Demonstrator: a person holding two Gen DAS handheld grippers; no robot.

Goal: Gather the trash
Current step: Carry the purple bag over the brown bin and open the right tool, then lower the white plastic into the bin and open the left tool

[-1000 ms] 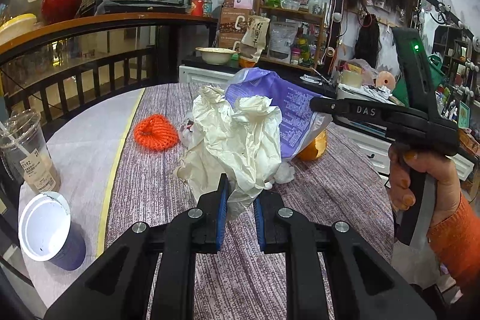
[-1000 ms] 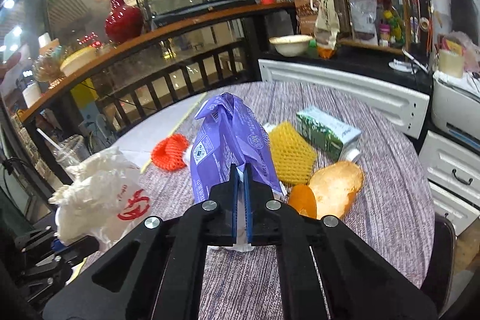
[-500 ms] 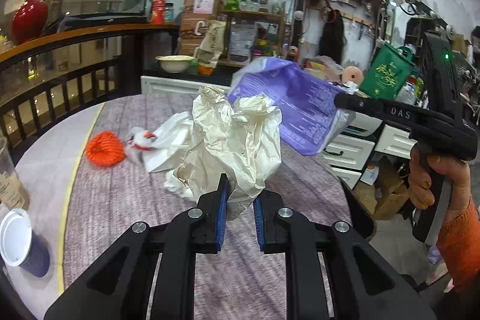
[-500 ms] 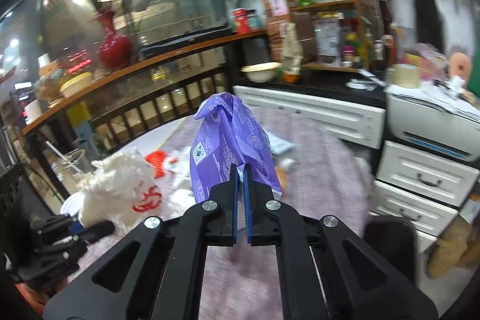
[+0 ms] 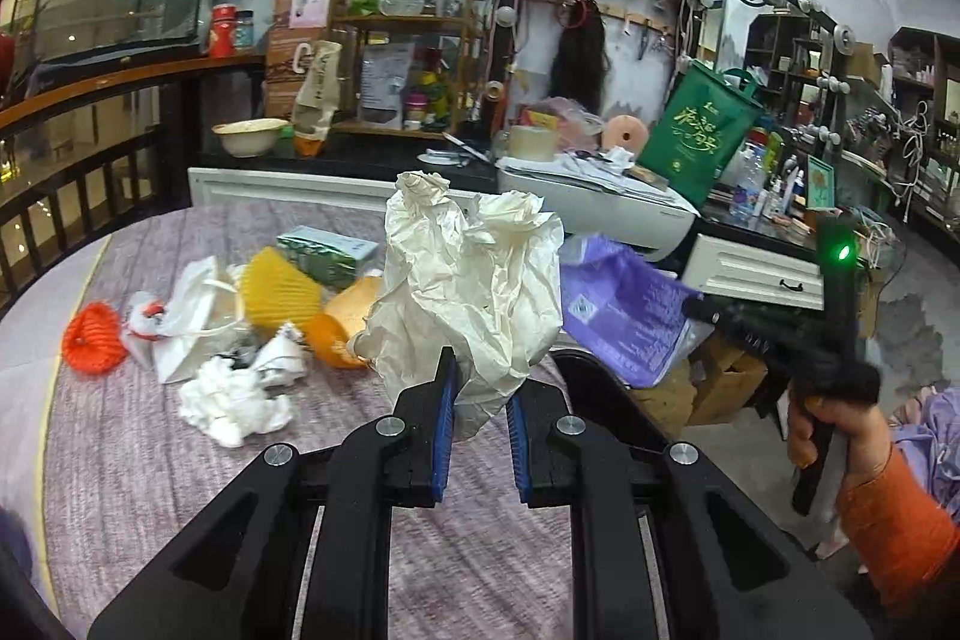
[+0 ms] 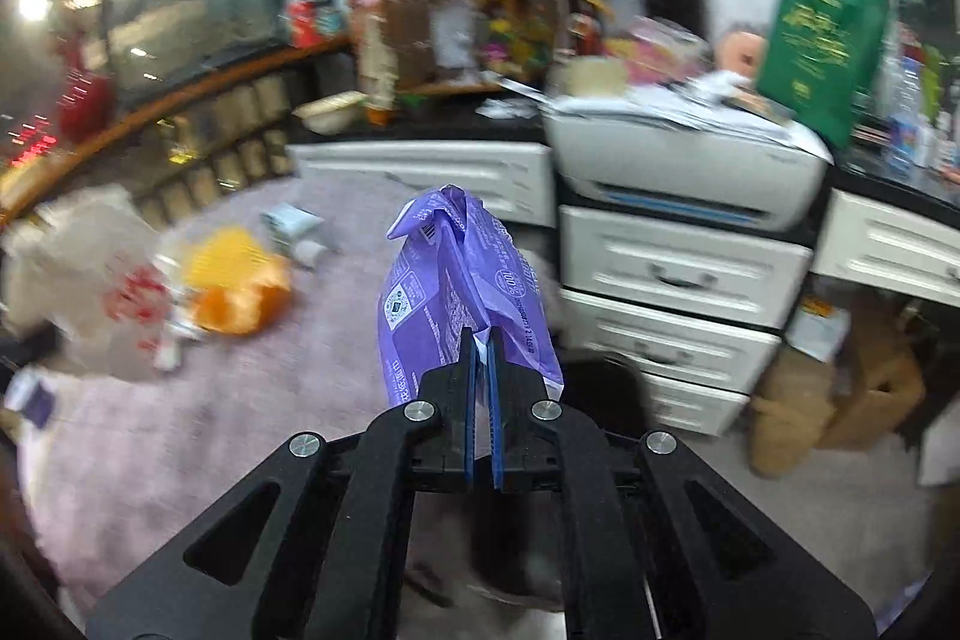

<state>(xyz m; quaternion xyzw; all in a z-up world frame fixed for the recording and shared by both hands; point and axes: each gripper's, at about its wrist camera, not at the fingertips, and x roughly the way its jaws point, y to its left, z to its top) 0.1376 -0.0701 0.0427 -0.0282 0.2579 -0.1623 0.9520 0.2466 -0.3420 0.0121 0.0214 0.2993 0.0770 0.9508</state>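
My left gripper (image 5: 480,388) is shut on a crumpled cream plastic bag (image 5: 474,280) and holds it above the purple-clothed round table (image 5: 180,490). My right gripper (image 6: 480,358) is shut on a purple wrapper (image 6: 462,280), held past the table's right edge; the wrapper also shows in the left wrist view (image 5: 624,310). On the table lie an orange net (image 5: 90,340), a white bag (image 5: 192,316), white tissue (image 5: 234,394), yellow foam net (image 5: 276,286), orange peel (image 5: 336,334) and a green carton (image 5: 324,250).
A black chair back (image 5: 606,388) stands at the table's right edge. White drawers (image 6: 678,280) with a printer (image 6: 690,148) on top stand beyond it. Cardboard boxes (image 6: 840,388) sit on the floor to the right. A railing (image 5: 72,184) runs at the left.
Both grippers have swung to the right with their loads. The purple wrapper has gone lower and past the table edge. The cups at the left have left the view.
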